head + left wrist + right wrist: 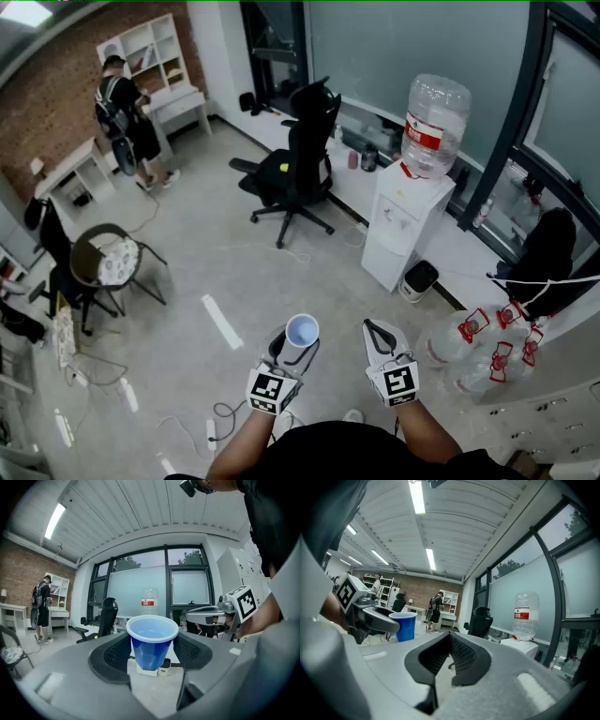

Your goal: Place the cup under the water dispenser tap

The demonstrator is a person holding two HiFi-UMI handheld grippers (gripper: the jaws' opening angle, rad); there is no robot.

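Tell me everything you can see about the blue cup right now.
The blue cup looks like thin plastic, tapered, with a paler rolled rim and an empty-looking inside. It stands upright, gripped on both sides by the left gripper's fingers, held above the floor and well apart from the water dispenser ahead.

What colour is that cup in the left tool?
Blue, with a paler rim; the cup shows best in the left gripper view.

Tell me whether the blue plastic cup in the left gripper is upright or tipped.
Upright. The blue plastic cup sits mouth-up, rim level, in the left gripper; the head view looks into its opening.
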